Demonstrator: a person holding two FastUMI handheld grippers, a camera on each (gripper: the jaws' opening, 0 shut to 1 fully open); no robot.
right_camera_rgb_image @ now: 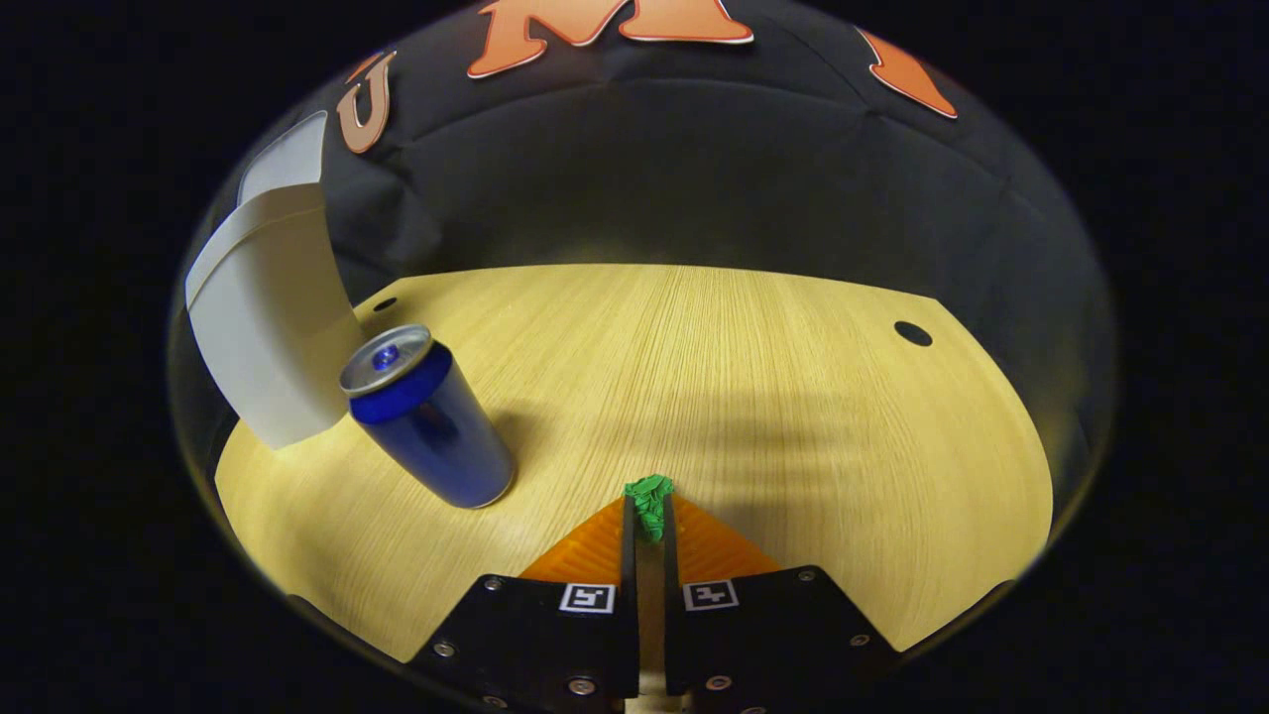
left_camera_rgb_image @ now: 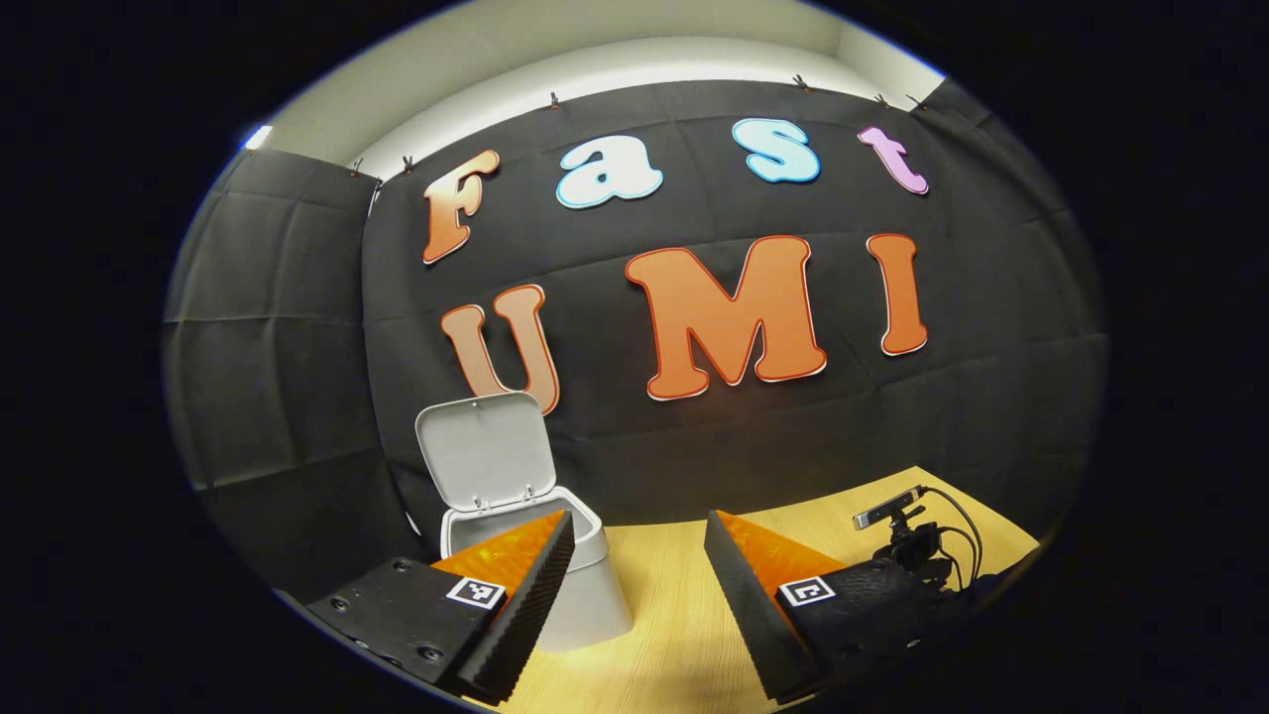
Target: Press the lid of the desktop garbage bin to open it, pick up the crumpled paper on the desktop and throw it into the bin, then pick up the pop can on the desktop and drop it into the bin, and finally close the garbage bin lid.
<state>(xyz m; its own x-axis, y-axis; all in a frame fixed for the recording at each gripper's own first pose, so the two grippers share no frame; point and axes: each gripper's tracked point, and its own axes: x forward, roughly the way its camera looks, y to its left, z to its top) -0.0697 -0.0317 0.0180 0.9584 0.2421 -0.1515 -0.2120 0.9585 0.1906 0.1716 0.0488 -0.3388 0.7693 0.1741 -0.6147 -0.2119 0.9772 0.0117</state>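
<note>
We see the right gripper (right_camera_rgb_image: 649,516) clamped on the green crumpled paper (right_camera_rgb_image: 649,501), held low over the wooden desktop (right_camera_rgb_image: 744,377). The blue pop can (right_camera_rgb_image: 431,421) stands upright just beside the white bin (right_camera_rgb_image: 268,327), left of the paper. In the left gripper view, the left gripper (left_camera_rgb_image: 639,585) has its fingers spread apart, empty, facing the bin (left_camera_rgb_image: 585,595) with its lid (left_camera_rgb_image: 486,451) raised open.

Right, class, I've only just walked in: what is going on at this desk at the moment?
A person is tidying a wooden desk with two handheld grippers. The white garbage bin stands with its lid up. The right gripper is shut on a green crumpled paper, low over the desk. The blue pop can stands upright beside the bin, not yet handled. The left gripper is open and holds nothing, facing the bin.
</note>
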